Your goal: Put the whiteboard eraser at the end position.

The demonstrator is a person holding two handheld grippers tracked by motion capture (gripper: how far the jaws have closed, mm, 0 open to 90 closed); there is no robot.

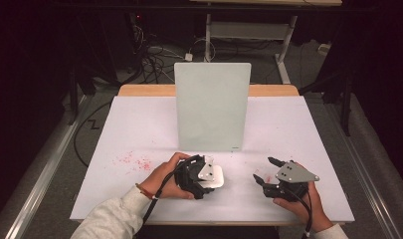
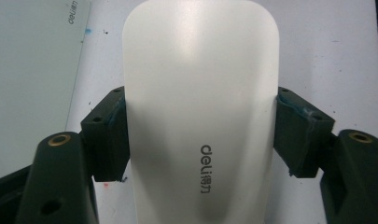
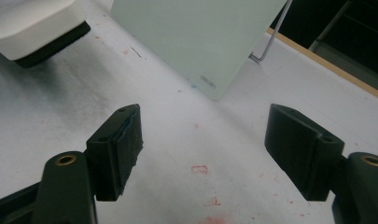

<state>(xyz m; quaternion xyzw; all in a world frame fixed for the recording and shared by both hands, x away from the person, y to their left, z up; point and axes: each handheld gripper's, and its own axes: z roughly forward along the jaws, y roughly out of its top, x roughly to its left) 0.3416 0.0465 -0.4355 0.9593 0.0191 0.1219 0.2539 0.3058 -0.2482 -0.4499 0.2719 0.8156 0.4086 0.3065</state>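
White plastic sits between your left gripper's (image 1: 209, 174) fingers (image 2: 107, 140): a whiteboard eraser (image 2: 200, 116) with "deli" printed on its top, its rounded end pointing away from you along the fingers. Both pads press against its long sides, one on each flank, so the left fingers are pinching the eraser. In the high view that eraser (image 1: 216, 177) lies at the near middle of the table (image 1: 139, 119), just in front of the near edge of the whiteboard (image 1: 212, 107), which stands upright at the table's centre. From the right gripper view the eraser (image 3: 35, 25) shows a dark felt underside beneath its white shell, and it appears to rest on the table surface, though you cannot tell for certain whether it is touching.

Your right gripper (image 1: 265, 169) is to the right of the eraser and well apart from it, near the table's near edge. Its fingers (image 3: 116, 149) are spread wide with nothing but bare table between them. The whiteboard (image 3: 196, 37) leans on a thin wire stand (image 3: 268, 42) seen behind its right edge.

Red marker specks (image 1: 134, 162) are scattered on the table to the left of your left hand (image 1: 164, 179), and more red smudges (image 3: 200, 170) lie between the right fingers. Your right hand (image 1: 301, 204) grips its tool from the near side.
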